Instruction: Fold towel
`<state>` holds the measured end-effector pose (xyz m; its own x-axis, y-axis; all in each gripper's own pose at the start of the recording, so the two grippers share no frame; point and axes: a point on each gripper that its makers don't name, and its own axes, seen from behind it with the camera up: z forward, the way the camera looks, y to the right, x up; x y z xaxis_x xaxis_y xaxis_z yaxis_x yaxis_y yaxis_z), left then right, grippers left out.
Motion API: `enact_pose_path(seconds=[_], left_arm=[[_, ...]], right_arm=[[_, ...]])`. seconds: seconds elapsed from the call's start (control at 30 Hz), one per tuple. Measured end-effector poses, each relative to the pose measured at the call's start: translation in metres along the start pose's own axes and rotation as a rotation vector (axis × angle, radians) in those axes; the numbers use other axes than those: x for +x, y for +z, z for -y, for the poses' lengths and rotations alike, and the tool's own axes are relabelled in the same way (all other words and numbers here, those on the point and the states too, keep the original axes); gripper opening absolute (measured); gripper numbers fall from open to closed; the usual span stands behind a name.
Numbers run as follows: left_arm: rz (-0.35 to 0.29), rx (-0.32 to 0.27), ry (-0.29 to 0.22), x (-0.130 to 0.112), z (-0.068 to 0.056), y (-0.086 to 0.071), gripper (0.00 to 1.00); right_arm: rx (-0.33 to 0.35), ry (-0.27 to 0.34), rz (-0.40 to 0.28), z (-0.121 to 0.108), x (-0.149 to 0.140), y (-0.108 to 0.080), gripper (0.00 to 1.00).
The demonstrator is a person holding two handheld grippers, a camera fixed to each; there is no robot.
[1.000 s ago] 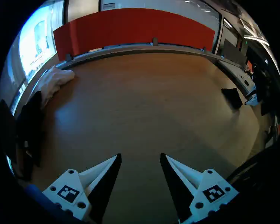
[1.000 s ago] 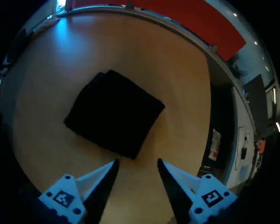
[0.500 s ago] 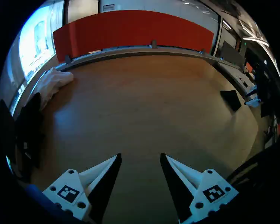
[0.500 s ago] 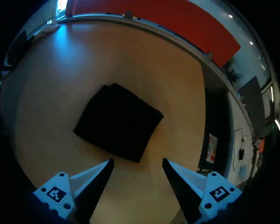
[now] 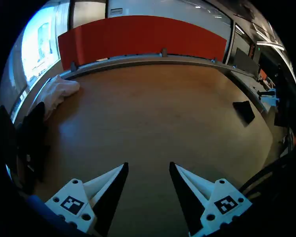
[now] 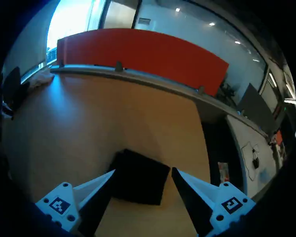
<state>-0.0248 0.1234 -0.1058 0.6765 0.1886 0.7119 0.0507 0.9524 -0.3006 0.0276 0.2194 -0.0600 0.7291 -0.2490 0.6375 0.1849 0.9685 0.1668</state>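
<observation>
Left hand-held gripper (image 5: 148,163): fingers spread wide, nothing between them, bare wooden surface (image 5: 156,110) under and ahead of it. Right hand-held gripper (image 6: 143,170): also wide apart, nothing clamped.

Towel (image 6: 142,181): dark, folded into a flat rectangle, lying on the surface (image 6: 88,118) right in front of the right hand-held gripper. In the right gripper view its near part sits in the gap between the fingers, and the left finger overlaps its near-left corner. Can't tell if a fingertip touches the cloth. In the left gripper view the same towel (image 5: 244,111) sits far right, close to the surface's right edge and well apart from the left hand-held gripper.

Other stuff: crumpled white cloth (image 5: 55,91) at the far-left corner of the surface, also in the right gripper view (image 6: 39,81). Red partition (image 5: 144,35) runs along the far edge (image 6: 140,55).
</observation>
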Motion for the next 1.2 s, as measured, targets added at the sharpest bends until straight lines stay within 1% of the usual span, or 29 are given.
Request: enact_pose_path(seconds=[0.07, 0.2, 0.37, 0.6, 0.67, 0.77, 0.87, 0.97, 1.07, 1.2], left_arm=[[-0.004, 0.002, -0.002, 0.002, 0.001, 0.0, 0.76], [-0.018, 0.01, -0.007, 0.005, 0.004, -0.001, 0.76], [-0.037, 0.02, -0.011, 0.01, 0.009, -0.004, 0.76], [-0.061, 0.036, -0.015, 0.016, 0.014, -0.006, 0.76], [-0.068, 0.038, -0.017, 0.018, 0.015, -0.007, 0.76], [-0.09, 0.049, -0.023, 0.024, 0.019, -0.008, 0.76], [-0.126, 0.069, -0.031, 0.034, 0.025, -0.011, 0.76], [-0.186, 0.101, -0.042, 0.053, 0.035, -0.017, 0.76], [-0.274, 0.15, -0.058, 0.079, 0.051, -0.027, 0.76], [-0.424, 0.212, -0.073, 0.121, 0.072, -0.048, 0.76]], right_arm=[[-0.008, 0.028, -0.057, 0.006, 0.015, -0.003, 1.0], [-0.011, 0.104, -0.173, 0.018, 0.043, -0.009, 1.0], [-0.003, 0.175, -0.289, 0.028, 0.07, -0.018, 1.0], [-0.031, 0.214, -0.438, 0.027, 0.104, -0.032, 1.0], [-0.041, 0.219, -0.461, 0.026, 0.111, -0.034, 1.0], [-0.042, 0.218, -0.474, 0.029, 0.116, -0.036, 1.0], [-0.042, 0.213, -0.482, 0.032, 0.121, -0.037, 1.0], [-0.04, 0.209, -0.494, 0.036, 0.127, -0.038, 1.0], [-0.038, 0.21, -0.508, 0.039, 0.135, -0.04, 1.0], [-0.035, 0.208, -0.531, 0.045, 0.146, -0.043, 1.0]])
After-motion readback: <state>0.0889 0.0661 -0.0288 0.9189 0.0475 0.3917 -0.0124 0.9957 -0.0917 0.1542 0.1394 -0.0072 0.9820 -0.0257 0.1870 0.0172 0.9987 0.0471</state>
